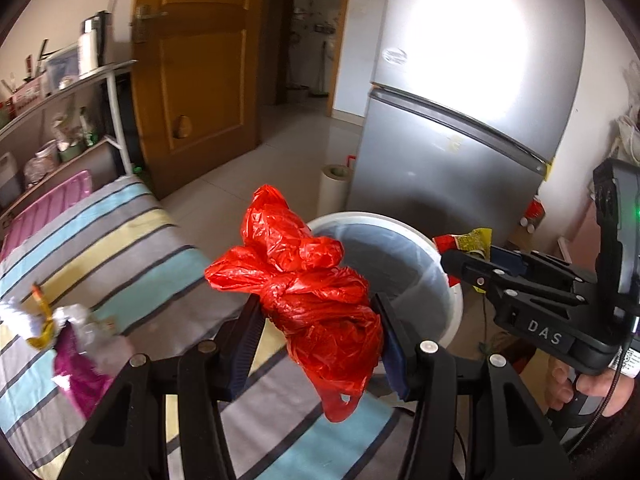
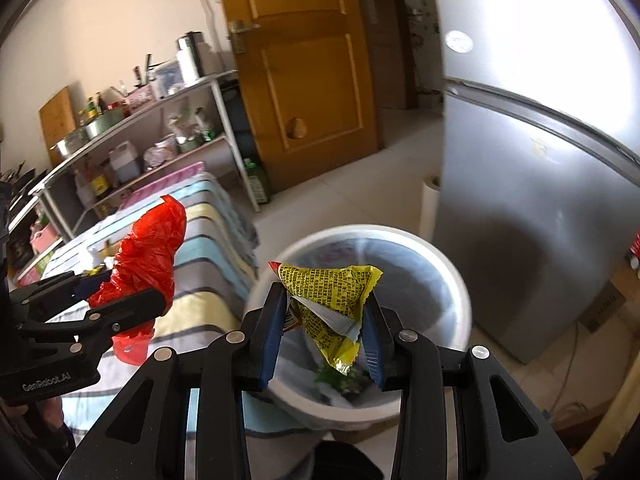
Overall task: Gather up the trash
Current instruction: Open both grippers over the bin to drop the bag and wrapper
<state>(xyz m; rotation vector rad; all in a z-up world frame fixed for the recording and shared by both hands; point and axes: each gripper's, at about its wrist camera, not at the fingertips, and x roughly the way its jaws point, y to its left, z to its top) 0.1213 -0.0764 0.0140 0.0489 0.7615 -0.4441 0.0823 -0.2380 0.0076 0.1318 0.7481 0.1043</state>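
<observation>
- Left gripper (image 1: 318, 322) nearest the lens in the left wrist view, clenched on a crumpled red plastic bag (image 1: 308, 288); bag bulges above the fingers (image 1: 248, 336) and a handle loop hangs below them.
- Red bag sits over the right edge of the bed (image 1: 120, 240), just beside the bin rim, not yet over the opening.
- Bag judged very light, soft, slippery film; pinch is through the bunched middle, which looks the safest hold, since a loose flap could slide out.
- More litter on the bed's left side: white tissue wad (image 1: 16, 316) with a gold-orange wrapper bit, and a shiny magenta wrapper (image 1: 86, 372) touching it; both blurred. Likely light and crinkly, best taken at a bunched fold.
- White round trash bin (image 2: 456, 280) on the floor beside the bed's right edge, with a liner; some trash shows at the bottom, dim.
- Right gripper (image 2: 326, 316) clamped on a yellow printed snack wrapper (image 2: 328, 292), held over the bin mouth.
- Wrapper judged near weightless, thin foil, springy; grip is across its folded centre, corners stick out free above and below.
- Silver fridge (image 1: 460, 120) behind the bin, wooden door (image 1: 192, 60) further back.
</observation>
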